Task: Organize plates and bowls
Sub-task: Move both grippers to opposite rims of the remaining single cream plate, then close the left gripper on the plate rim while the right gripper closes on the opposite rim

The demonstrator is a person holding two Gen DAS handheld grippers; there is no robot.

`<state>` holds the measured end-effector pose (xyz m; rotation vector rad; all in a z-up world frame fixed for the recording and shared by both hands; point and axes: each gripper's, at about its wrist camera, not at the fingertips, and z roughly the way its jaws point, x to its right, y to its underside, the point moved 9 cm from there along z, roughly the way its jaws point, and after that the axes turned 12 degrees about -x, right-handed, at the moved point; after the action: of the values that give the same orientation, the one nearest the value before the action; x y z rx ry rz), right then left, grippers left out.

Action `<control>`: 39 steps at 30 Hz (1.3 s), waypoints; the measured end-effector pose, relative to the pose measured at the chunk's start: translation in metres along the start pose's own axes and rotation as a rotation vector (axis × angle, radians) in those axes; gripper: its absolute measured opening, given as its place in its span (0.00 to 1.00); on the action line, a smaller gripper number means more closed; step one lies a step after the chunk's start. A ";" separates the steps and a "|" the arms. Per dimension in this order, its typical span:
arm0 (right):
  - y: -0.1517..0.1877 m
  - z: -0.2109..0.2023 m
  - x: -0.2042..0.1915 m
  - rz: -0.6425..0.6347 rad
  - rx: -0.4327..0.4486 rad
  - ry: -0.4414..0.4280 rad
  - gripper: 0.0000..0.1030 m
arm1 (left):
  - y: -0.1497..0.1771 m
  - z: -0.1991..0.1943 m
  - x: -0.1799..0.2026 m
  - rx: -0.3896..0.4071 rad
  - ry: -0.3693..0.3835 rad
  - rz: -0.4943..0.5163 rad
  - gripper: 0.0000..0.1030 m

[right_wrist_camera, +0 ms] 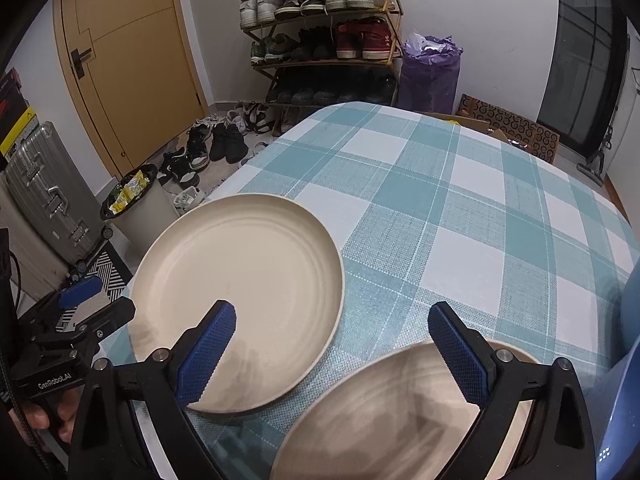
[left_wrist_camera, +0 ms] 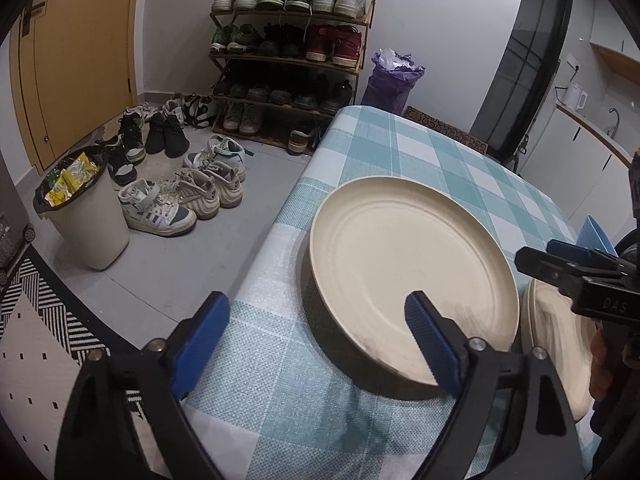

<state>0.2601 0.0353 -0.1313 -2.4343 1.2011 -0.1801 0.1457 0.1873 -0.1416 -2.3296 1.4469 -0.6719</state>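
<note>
Two cream plates lie apart, unstacked, near the tabletop's left edge.

The larger-looking cream plate (left_wrist_camera: 408, 276) sits flat on the checked tablecloth (right_wrist_camera: 440, 200) by the table's left edge; a second cream plate (right_wrist_camera: 400, 412) lies just beside it, toward the near edge. A blue dish (left_wrist_camera: 596, 230) shows at the right, partly hidden. The left gripper (left_wrist_camera: 316, 328) hangs released, jaws wide, one pad over the first plate's near rim, gripping nothing. The right gripper (right_wrist_camera: 332, 344) is likewise released above the second plate. Judging by this, stacking has not begun.
</note>
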 end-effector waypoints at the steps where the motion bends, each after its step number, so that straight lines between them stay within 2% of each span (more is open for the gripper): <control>1: 0.000 0.002 -0.001 -0.002 -0.005 -0.004 0.90 | 0.000 0.001 0.000 -0.003 0.005 -0.001 0.83; 7: 0.000 0.019 -0.001 -0.007 -0.041 -0.010 0.78 | 0.002 0.006 -0.001 -0.018 0.033 -0.018 0.74; 8: 0.000 0.021 -0.001 -0.009 -0.045 -0.010 0.77 | 0.002 0.007 -0.001 -0.020 0.036 -0.019 0.71; 11: -0.002 0.024 -0.003 -0.013 -0.047 -0.010 0.77 | 0.003 0.008 -0.001 -0.025 0.042 -0.018 0.70; 14: -0.004 0.027 -0.003 -0.016 -0.053 -0.011 0.71 | 0.005 0.010 0.000 -0.031 0.050 -0.012 0.61; 18: -0.005 0.032 -0.003 -0.014 -0.063 -0.011 0.69 | 0.007 0.012 0.001 -0.040 0.057 -0.009 0.55; 22: -0.005 0.036 -0.004 -0.017 -0.073 -0.012 0.62 | 0.008 0.014 0.001 -0.047 0.062 -0.006 0.48; 25: -0.003 0.040 -0.006 -0.021 -0.088 -0.014 0.50 | 0.008 0.014 0.002 -0.048 0.063 0.001 0.45; 28: -0.002 0.042 -0.006 -0.025 -0.095 -0.005 0.43 | 0.008 0.014 0.003 -0.047 0.065 0.004 0.42; 39: 0.000 0.044 -0.007 -0.035 -0.094 0.007 0.29 | 0.009 0.014 0.007 -0.044 0.068 0.022 0.26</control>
<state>0.2690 0.0541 -0.1703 -2.5389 1.1959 -0.1461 0.1491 0.1774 -0.1560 -2.3413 1.5290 -0.7270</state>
